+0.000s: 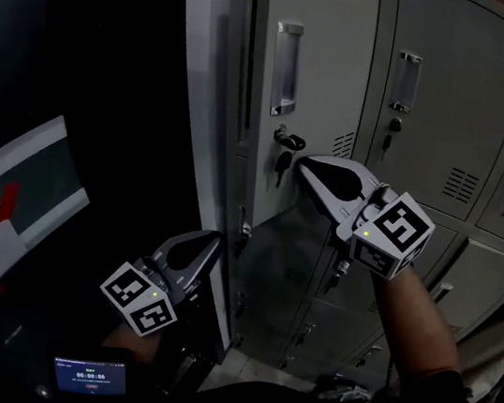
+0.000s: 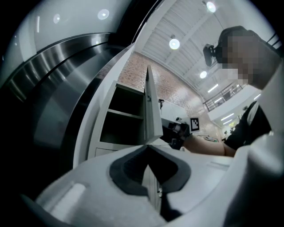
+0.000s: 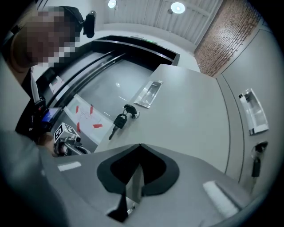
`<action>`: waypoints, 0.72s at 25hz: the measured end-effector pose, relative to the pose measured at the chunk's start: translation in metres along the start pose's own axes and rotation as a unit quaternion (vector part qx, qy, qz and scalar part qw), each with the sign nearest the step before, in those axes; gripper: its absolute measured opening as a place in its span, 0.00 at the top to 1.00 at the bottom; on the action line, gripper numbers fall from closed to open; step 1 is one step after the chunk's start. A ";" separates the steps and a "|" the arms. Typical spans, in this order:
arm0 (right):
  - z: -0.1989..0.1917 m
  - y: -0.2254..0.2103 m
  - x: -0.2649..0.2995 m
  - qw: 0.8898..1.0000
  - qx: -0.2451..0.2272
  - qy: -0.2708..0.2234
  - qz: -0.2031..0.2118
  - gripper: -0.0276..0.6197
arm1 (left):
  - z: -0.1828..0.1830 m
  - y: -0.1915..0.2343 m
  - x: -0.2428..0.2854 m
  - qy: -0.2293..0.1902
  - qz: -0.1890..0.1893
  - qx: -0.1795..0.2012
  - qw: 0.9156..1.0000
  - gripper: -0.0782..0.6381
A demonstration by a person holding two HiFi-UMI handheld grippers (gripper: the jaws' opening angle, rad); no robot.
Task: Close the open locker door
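The locker door (image 1: 327, 56) stands swung out at the left end of the bank, with a key (image 1: 287, 144) hanging in its lock under the handle (image 1: 286, 68). We see the right tongs (image 1: 302, 163) clenched on nothing, tips just beside that key (contact we cannot confirm). The left tongs (image 1: 212, 240) sit just below the door's bottom corner, also clenched and empty. Shut lockers (image 1: 448, 104) run off to the right, and a paper sheet (image 1: 2, 223) with red marks shows far left.

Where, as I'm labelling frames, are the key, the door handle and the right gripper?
key (image 1: 282, 165): head view, on its dark hanging fob.
door handle (image 1: 287, 67): head view, on the plate's middle.
right gripper (image 1: 303, 164): head view, at its closed tips, by the key.
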State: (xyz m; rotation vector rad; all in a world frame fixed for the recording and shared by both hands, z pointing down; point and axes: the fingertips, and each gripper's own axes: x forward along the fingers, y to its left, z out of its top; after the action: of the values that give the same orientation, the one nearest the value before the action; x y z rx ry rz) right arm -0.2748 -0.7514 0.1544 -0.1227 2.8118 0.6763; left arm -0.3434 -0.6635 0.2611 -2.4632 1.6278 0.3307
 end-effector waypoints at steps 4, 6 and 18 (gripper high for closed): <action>-0.015 -0.010 0.035 1.000 -0.004 0.017 -0.015 0.96 | -0.002 0.026 -0.005 0.000 -0.003 -0.005 1.000 0.89; -0.022 -0.018 0.049 0.999 -0.003 0.025 -0.028 0.96 | -0.004 0.038 -0.006 -0.001 -0.004 -0.008 1.000 0.89; -0.082 -0.091 0.099 0.981 -0.012 0.132 -0.145 0.96 | -0.009 0.079 -0.003 -0.004 -0.022 -0.023 0.999 0.89</action>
State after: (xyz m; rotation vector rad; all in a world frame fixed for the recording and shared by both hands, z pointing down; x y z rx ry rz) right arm -0.3754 -0.8727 0.1601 -0.6578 2.9431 0.6659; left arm -0.4163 -0.6933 0.2689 -2.5229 1.5788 0.3756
